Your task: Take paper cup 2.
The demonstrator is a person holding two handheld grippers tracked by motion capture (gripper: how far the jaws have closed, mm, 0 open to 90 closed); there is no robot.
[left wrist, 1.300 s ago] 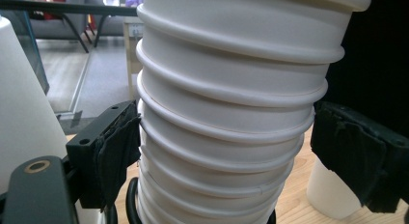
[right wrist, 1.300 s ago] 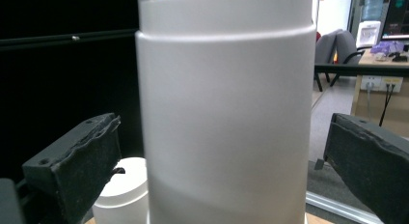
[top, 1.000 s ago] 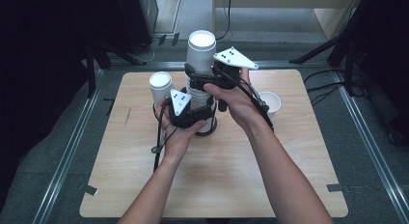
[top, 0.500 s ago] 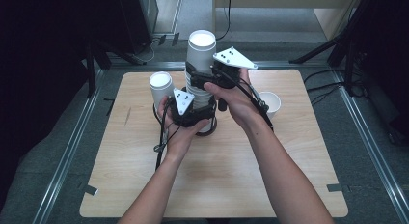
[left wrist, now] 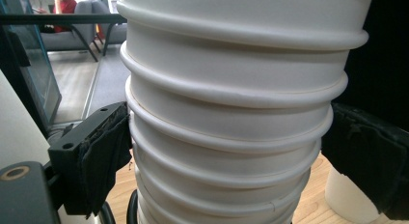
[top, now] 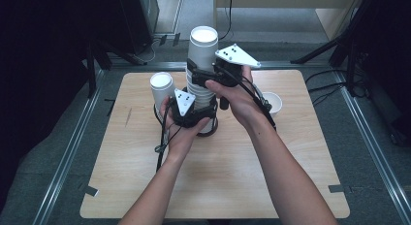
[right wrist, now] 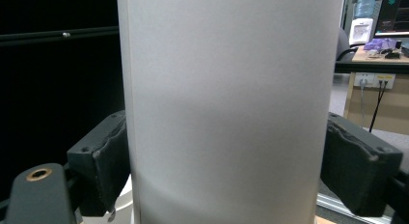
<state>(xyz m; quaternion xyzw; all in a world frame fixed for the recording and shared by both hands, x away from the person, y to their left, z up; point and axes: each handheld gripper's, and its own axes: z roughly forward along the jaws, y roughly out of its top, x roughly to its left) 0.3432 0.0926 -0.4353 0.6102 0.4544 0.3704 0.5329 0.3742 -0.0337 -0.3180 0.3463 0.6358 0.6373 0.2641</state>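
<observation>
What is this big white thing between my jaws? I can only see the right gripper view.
Observer: It is the top cup of a tall stack of white cups. Your right gripper grips it up high.
Operator: Is anything holding the rest?
Observer: Yes, the left gripper clamps the stack lower down, where the rims pile up.
Operator: Are there more cups?
Observer: Another white cup stands left of the stack on the table, and a small cup sits right of it.
</observation>
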